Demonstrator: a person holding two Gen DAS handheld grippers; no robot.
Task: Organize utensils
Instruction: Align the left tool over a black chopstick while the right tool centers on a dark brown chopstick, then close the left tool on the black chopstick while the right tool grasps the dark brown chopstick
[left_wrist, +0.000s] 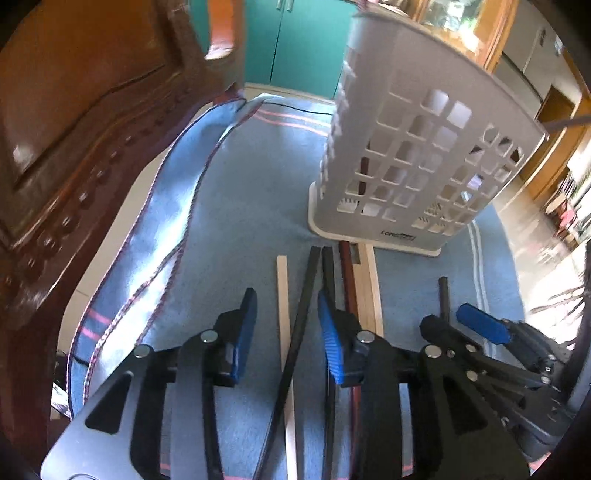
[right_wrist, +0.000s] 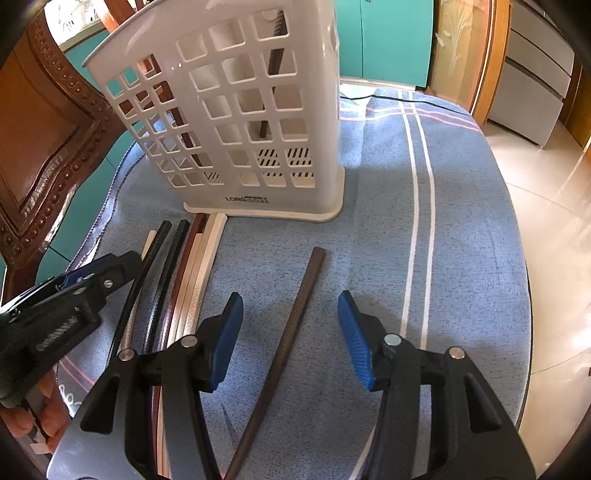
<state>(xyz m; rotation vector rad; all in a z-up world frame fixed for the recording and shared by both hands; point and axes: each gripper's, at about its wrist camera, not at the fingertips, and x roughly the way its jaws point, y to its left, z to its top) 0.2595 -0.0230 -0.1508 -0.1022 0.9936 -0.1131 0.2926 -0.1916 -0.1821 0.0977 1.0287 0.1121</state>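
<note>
A blue towel (right_wrist: 461, 236) covers the table. Toward its far edge a white lattice holder (right_wrist: 236, 110) stands upright, with a dark chopstick (right_wrist: 271, 85) inside. A bundle of chopsticks (left_wrist: 332, 295) lies before its base. The left gripper (left_wrist: 288, 332) has its jaws apart around a black stick and a pale one. The right gripper (right_wrist: 291, 339) is open, astride a lone brown chopstick (right_wrist: 291, 325).
</note>
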